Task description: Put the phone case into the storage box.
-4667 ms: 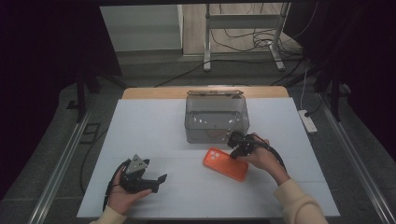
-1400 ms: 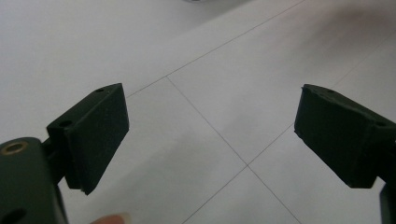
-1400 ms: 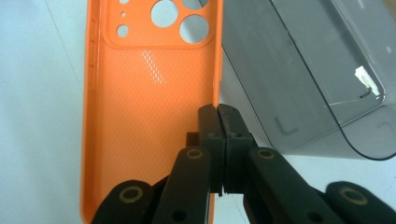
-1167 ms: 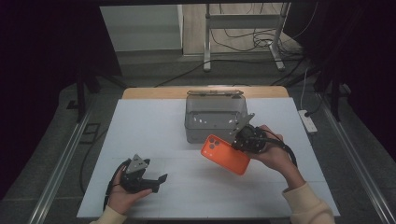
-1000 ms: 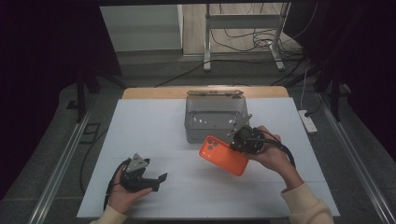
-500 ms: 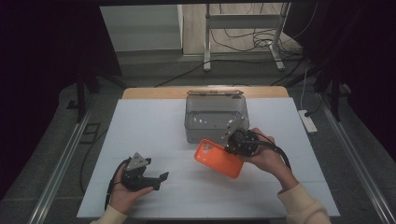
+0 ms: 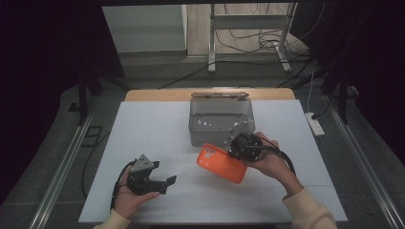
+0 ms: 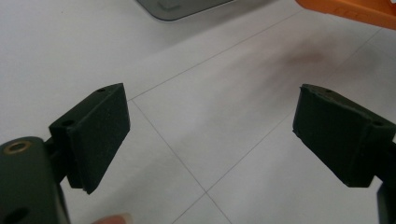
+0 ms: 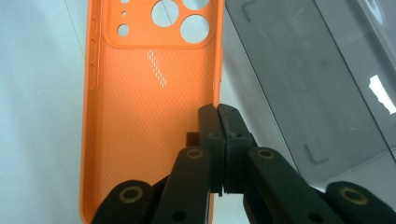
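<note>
An orange phone case [image 7: 221,163] hangs above the white table, just in front of the clear grey box [image 7: 220,120]. My right gripper [image 7: 244,147] is shut on the case's long edge; in the right gripper view the jaws pinch the side wall of the orange phone case [image 9: 149,98], whose inner face and camera holes show. My left gripper [image 7: 165,183] rests in the hand at the front left of the table, open, with nothing between its fingers [image 8: 91,135]. A corner of the orange phone case [image 8: 348,11] shows at the top right of the left gripper view.
The white table sheet [image 7: 153,133] has bare room at the left and the front. The grey box [image 9: 317,88] lies right beside the held case. A power strip [image 7: 315,125] lies off the table's right edge. Cables and a stand's legs [image 7: 248,43] are on the floor behind.
The right gripper picked the orange case up from the table, raised it beside the box, then carried it slightly left and lower. The left gripper stayed put.
</note>
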`<state>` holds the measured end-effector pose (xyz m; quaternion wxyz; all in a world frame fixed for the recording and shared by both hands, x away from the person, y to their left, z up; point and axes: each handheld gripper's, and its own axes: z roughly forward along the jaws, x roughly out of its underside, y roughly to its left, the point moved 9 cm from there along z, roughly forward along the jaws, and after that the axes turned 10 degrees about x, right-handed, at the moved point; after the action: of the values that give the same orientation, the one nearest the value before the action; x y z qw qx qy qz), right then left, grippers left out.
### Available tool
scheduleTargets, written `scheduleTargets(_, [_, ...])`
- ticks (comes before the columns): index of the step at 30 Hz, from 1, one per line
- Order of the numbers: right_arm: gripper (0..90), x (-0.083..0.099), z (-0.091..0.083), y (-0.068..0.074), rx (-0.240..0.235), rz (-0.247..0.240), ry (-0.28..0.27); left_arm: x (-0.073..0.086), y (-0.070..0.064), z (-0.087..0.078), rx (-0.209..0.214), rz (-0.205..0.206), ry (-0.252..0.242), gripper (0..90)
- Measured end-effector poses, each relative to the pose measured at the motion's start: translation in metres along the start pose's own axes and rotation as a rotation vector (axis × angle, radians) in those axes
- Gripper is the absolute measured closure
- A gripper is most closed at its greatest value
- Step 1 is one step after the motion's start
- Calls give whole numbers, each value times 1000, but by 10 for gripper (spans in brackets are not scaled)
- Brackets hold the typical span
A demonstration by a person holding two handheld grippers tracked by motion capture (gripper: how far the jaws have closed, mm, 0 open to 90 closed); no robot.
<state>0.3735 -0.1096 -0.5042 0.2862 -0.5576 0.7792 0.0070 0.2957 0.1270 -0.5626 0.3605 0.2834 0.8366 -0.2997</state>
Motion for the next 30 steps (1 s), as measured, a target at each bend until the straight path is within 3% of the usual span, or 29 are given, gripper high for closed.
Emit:
scheduleTargets(10, [890,-1,1,0,11,-1,-2,-13,-8,4,36,0,-5,115])
scheduleTargets(18, [890,-1,2,2,-7,-10,-5,-29,-15,7,77,5,-11,115])
scheduleTargets(30, [890,-1,3,3,-10,-9,-9,-44,-20,15,97,4,1,116])
